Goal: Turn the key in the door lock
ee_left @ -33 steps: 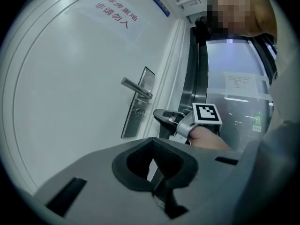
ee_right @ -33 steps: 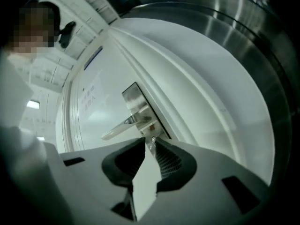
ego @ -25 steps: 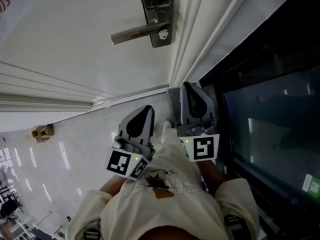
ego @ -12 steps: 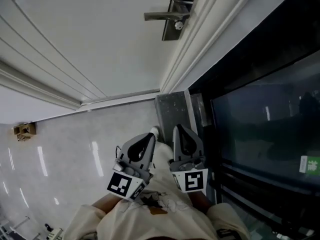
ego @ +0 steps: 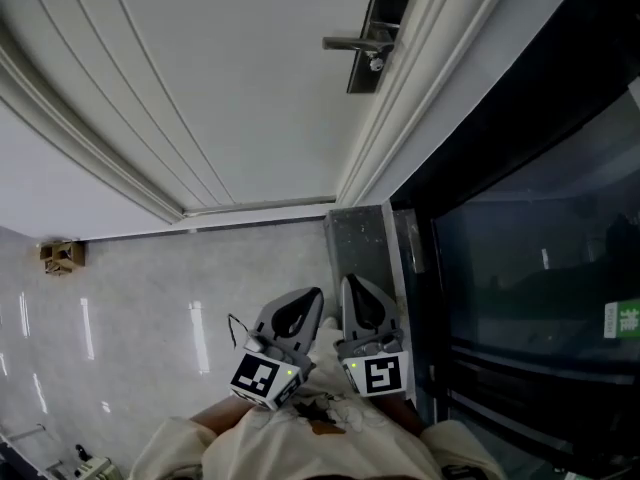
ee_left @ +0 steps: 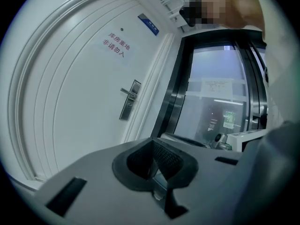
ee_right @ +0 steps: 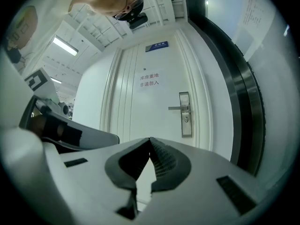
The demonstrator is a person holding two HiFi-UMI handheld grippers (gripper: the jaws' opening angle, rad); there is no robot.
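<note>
A white door [ego: 240, 88] carries a metal lock plate [ego: 379, 34] with a lever handle [ego: 350, 43] and a small round cylinder [ego: 377, 64] below it. I cannot make out a key there. Both grippers hang low and close together, well short of the door. The left gripper [ego: 312, 295] is shut and empty, as the left gripper view [ee_left: 152, 142] shows. Beside it the right gripper [ego: 348, 282] is shut with nothing between its jaws [ee_right: 150, 140]. In the right gripper view the lock plate [ee_right: 185, 114] stands far ahead, a little right of the jaws.
A dark glass panel in a black frame [ego: 520, 248] runs along the right of the door. A grey stone threshold [ego: 358, 240] lies at the door's foot. The floor is glossy pale tile [ego: 150, 308], with a small brown object [ego: 60, 256] at the left.
Both grippers have drawn back from the door together. The lock plate and handle look smaller and farther off, and more floor shows between me and the door.
</note>
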